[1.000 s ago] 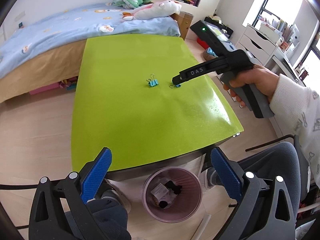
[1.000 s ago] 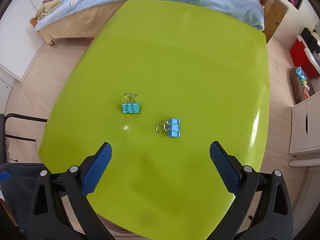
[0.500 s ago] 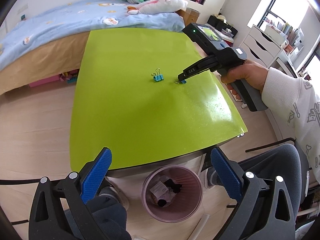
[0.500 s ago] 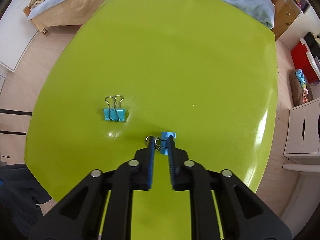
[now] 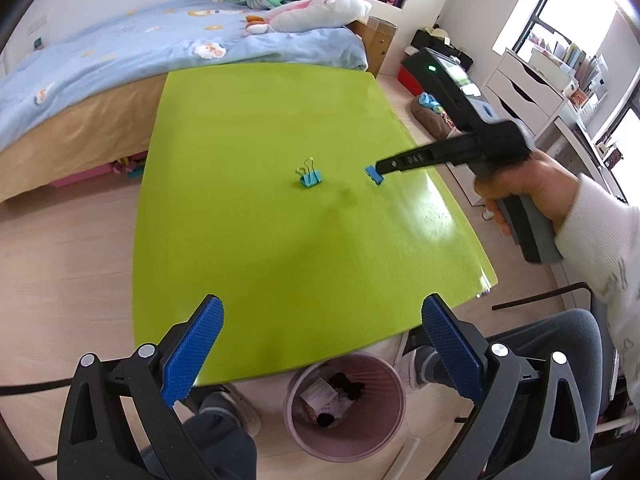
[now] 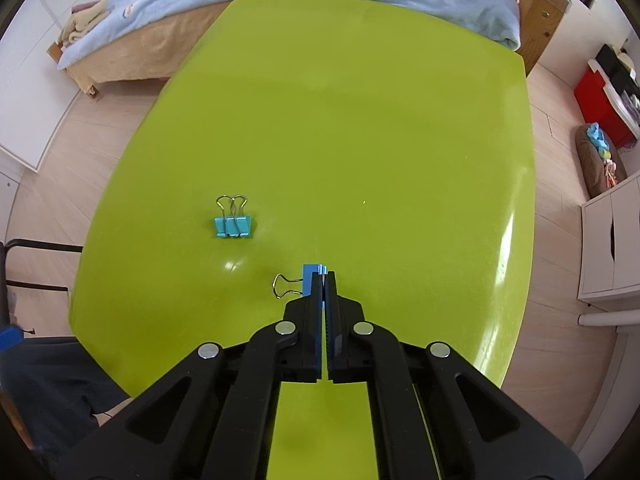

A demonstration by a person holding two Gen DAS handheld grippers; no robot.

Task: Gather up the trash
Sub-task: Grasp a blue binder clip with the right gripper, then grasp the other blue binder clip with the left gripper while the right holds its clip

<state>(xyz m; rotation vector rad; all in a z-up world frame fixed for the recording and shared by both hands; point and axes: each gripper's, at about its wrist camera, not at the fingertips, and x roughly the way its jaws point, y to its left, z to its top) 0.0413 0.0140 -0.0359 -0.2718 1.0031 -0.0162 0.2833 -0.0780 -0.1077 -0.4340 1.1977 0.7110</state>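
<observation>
A bedroom, with a glossy lime-green table standing on pale wood flooring in front of a bed covered by a light blue quilt.

The right gripper is clenched on a blue binder clip, its two fingers pressed together over the clip's body. The clip's wire handle sticks out to the left of the fingertips. In the left wrist view the same clip shows at the tip of the right gripper, raised a little off the table toward its right side, with a faint shadow under it.

A second blue binder clip rests on the tabletop to the left of the held one, near but apart from it, its wire handles pointing toward the far edge; in the right wrist view it lies at.

The left gripper hangs released, blue pads wide apart, over the table's near edge. Just below that edge, on the floor, stands a pink wastebasket with a few dark and pale scraps inside.

Plush toys lie at the far end of the bed, and a white drawer unit stands at the far right by the window.
</observation>
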